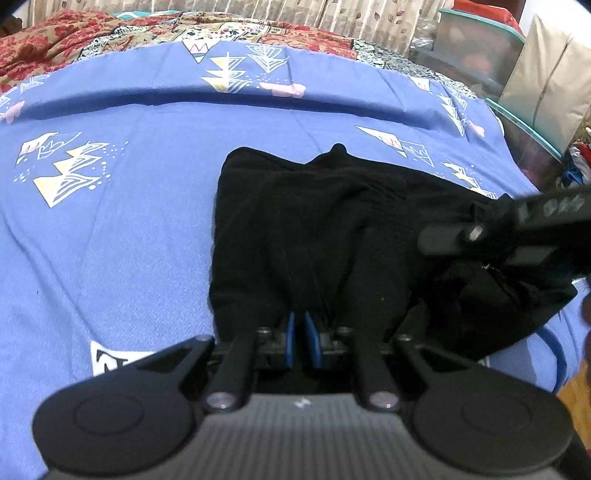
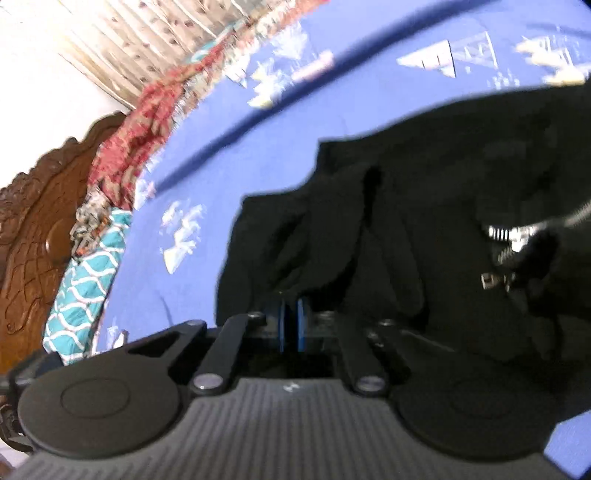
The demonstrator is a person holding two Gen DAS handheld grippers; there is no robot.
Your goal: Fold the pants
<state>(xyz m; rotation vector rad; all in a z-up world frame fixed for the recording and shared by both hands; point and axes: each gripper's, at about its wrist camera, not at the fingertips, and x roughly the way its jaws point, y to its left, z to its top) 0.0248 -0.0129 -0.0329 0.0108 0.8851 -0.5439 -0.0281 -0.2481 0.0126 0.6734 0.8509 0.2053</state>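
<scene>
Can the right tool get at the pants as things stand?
Probably yes: the right tool is already at the black pants, blue fingers nearly together in the cloth, with nothing in the way.

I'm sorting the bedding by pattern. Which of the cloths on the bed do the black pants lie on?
The black pants lie on the blue sheet printed with white and yellow triangles. The red floral cloth and the patchwork quilt lie farther back, bare.

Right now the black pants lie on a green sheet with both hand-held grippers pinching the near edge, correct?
Not quite: the sheet is blue with a triangle print, not green, as the left wrist view shows. The rest holds: the black pants lie on it, and the left hand-held gripper and right hand-held gripper both pinch the near edge.
</scene>
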